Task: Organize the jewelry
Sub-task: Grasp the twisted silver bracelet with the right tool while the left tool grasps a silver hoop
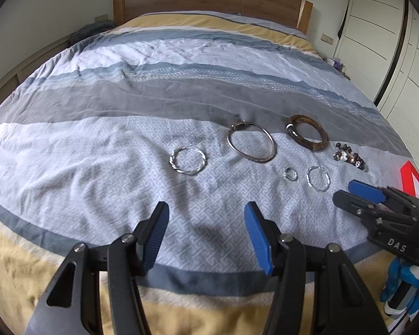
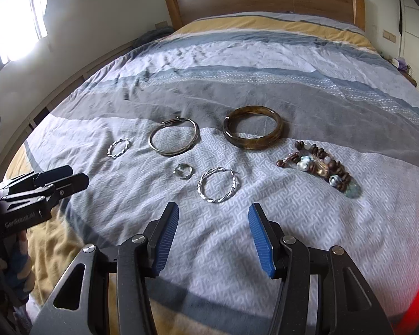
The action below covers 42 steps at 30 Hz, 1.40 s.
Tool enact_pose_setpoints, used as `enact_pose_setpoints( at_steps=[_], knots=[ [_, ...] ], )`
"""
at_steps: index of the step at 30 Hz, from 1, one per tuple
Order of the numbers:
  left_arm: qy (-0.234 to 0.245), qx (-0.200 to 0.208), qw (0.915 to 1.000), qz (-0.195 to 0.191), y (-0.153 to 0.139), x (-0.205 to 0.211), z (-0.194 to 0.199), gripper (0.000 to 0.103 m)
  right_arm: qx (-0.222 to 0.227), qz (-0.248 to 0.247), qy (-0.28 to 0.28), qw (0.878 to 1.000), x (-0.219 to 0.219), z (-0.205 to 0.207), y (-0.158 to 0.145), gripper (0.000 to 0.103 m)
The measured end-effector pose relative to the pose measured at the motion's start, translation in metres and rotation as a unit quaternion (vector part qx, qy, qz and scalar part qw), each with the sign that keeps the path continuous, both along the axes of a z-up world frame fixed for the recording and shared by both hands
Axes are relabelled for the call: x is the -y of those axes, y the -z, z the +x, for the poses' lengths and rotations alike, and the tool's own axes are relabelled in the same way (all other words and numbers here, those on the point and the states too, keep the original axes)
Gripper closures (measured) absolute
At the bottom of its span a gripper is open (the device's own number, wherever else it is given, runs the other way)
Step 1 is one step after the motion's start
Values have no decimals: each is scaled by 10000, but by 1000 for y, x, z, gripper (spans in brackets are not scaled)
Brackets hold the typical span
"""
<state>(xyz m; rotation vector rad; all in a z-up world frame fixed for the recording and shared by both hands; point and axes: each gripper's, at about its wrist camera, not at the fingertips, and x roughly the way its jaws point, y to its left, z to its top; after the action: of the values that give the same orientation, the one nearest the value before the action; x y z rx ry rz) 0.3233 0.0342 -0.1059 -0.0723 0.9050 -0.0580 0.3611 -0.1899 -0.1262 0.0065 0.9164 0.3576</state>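
- the left hand-held gripper (image 1: 206, 215) hovers over the bed (image 1: 97, 145) with its jaws spread, holding nothing.
- the right hand-held gripper (image 2: 213, 217) hovers the same way, jaws spread wide.
- at its 12 o'clock lies a twisted silver hoop (image 2: 217, 185), with a small silver ring (image 2: 183, 170) just beside it at 9 o'clock.
- farther up lie a plain silver bangle (image 2: 173, 136), a brown bangle (image 2: 252, 130) and another twisted hoop (image 2: 119, 147).
- a beaded bracelet (image 2: 319, 167) lies bunched at 2 o'clock.
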Motion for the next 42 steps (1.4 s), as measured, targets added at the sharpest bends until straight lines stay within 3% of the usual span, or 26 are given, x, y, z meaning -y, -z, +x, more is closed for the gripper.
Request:
enact_pose_setpoints(
  at_steps=[10, 14, 22, 31, 38, 42],
  knots=[
    [-368, 53, 9993, 91, 16, -18, 30, 49, -27, -176, -250, 9995, -14, 34, 25, 51],
    [-489, 63, 9988, 34, 20, -26, 40, 49, -15, -244, -225, 9994, -15, 40, 32, 64],
    [-667, 69, 9977, -75, 27, -34, 56, 49, 66, -36, -229, 9997, -8, 38, 34, 64],
    [-694, -198, 9974, 22, 42, -33, 77, 51, 18, 36, -243, 9997, -7, 41, 39, 63],
    [-695, -139, 9975, -2, 40, -35, 73, 91, 89, 81, -216, 9997, -6, 38, 37, 64],
    [-626, -117, 9979, -99, 35, -34, 66, 98, 151, 159, -176, 9996, -1, 29, 31, 64]
  ],
)
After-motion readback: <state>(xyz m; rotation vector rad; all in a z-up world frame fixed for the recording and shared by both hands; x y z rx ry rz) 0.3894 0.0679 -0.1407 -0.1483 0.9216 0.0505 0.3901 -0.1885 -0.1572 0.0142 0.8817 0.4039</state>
